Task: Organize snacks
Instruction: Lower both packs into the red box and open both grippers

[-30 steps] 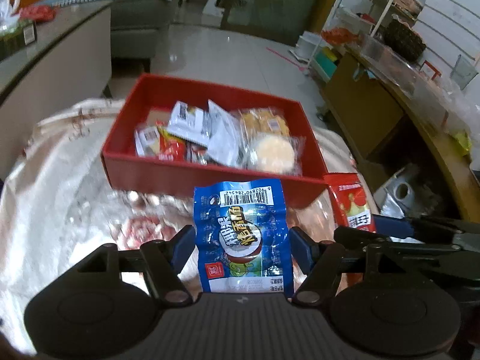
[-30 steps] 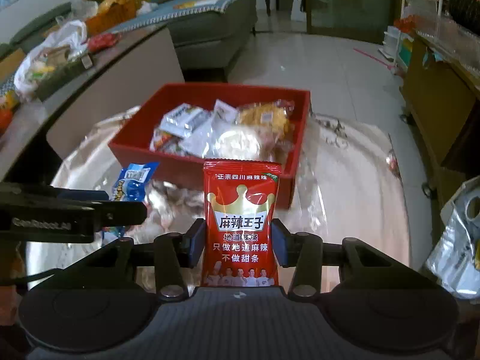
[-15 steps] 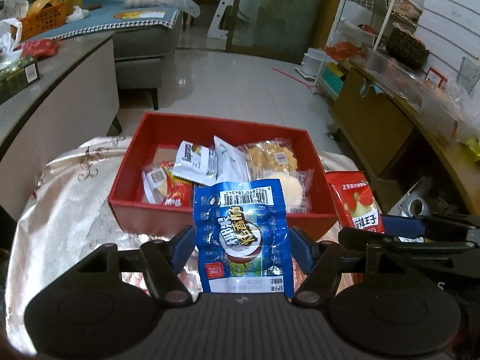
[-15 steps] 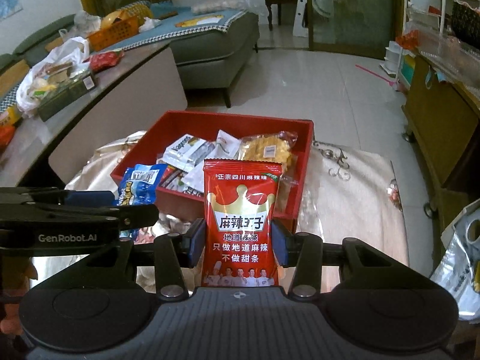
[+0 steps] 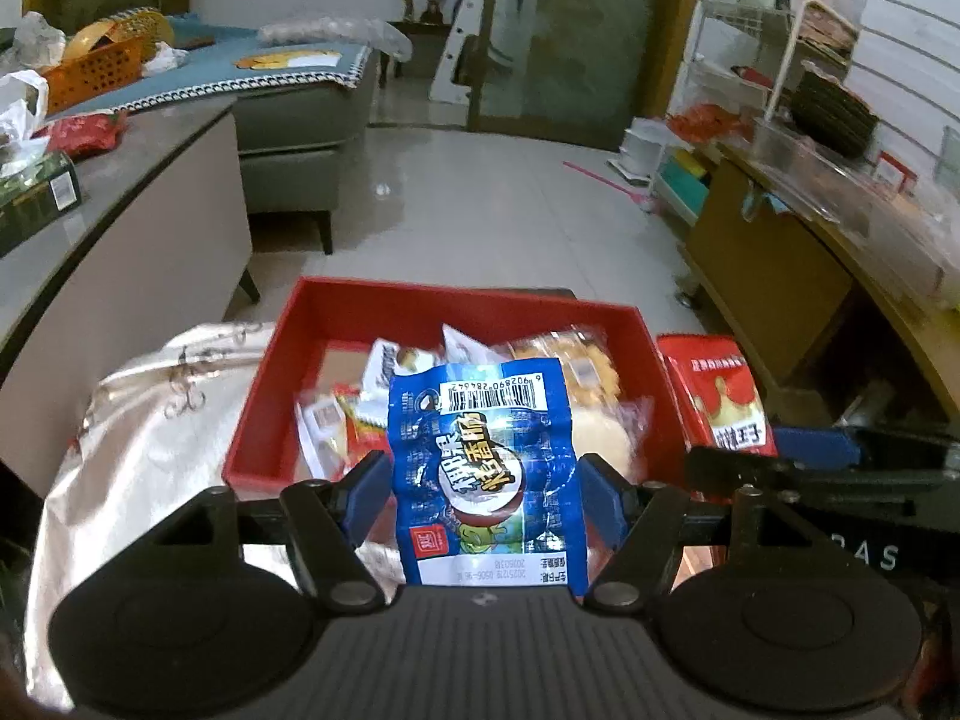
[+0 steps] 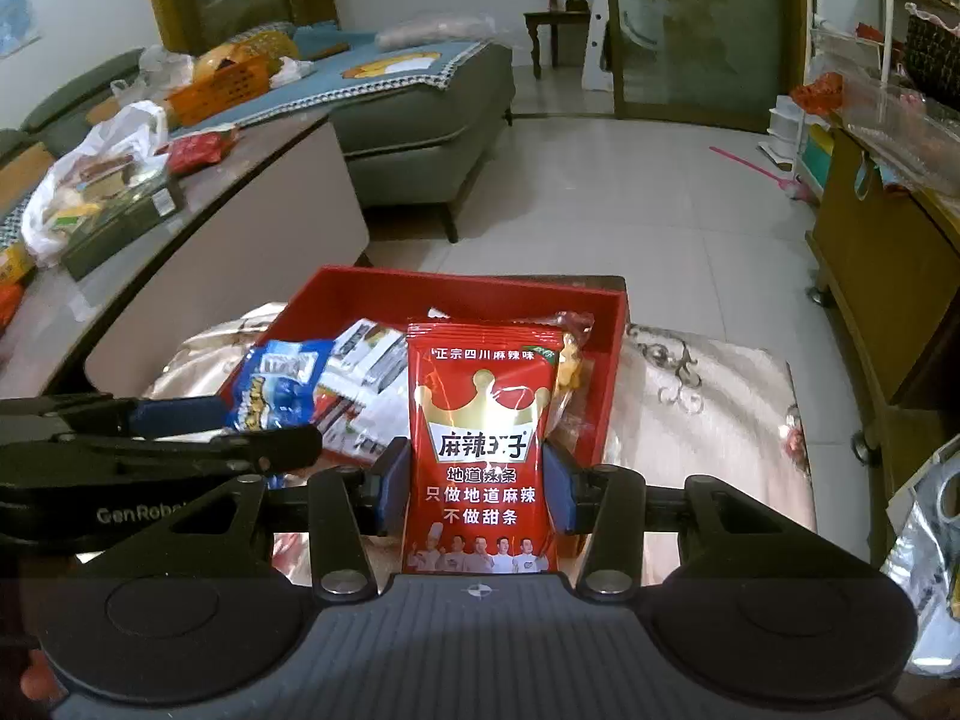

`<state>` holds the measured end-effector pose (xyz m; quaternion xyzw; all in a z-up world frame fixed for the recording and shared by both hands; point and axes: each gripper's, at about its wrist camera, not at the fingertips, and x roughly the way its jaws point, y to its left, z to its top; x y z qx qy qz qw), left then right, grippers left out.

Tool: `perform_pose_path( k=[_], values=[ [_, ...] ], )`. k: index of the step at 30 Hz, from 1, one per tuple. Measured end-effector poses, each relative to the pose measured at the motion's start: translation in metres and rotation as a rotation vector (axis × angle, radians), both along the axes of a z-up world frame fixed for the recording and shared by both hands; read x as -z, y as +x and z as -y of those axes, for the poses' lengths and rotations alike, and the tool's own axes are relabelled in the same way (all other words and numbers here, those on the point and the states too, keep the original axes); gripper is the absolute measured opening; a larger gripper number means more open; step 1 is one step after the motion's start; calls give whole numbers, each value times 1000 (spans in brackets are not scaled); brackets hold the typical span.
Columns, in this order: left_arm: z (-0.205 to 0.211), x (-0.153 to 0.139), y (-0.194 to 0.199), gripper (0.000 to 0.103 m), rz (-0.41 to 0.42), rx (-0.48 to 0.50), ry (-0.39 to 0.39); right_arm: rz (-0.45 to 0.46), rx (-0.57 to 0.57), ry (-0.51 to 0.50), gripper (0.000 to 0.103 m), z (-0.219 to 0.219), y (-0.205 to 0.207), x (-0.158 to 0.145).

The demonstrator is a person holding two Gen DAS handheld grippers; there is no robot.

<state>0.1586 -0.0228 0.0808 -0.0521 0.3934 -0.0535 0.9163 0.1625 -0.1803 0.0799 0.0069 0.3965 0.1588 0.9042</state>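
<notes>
Left wrist view, blue packet (image 5: 486, 468) clamped upright between jaws, red packet (image 6: 480, 450) likewise in right jaws.

Right gripper (image 6: 477, 483) clamps upright red snack packet (image 6: 483, 450); red box (image 6: 612, 324) of snacks beyond, on cloth.

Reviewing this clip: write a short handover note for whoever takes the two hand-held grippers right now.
Left hand-held gripper: shut on the blue snack packet.
Right hand-held gripper: shut on the red snack packet.
Both packets are held in front of the red box on the cloth-covered table.
Done: several snacks already lie in the box.
Left: place both held packets inside and release.
</notes>
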Motion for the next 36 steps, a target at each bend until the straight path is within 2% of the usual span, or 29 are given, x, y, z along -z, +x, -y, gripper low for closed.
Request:
perform_pose_path(
  k=[9, 13, 23, 28, 36],
  values=[
    [4, 15, 48, 62, 5, -38, 57, -19, 17, -4, 54, -6, 46, 16],
    [1, 26, 63, 62, -17, -49, 63, -40, 20, -5, 54, -9, 61, 27],
    [0, 45, 78, 62, -49, -63, 80, -68, 18, -24, 56, -16, 78, 43],
    [0, 48, 81, 62, -74, -64, 82, -74, 38, -32, 65, -13, 80, 46],
    [0, 48, 83, 63, -103, -69, 105, -70, 41, -30, 68, -12, 78, 43]
  ],
)
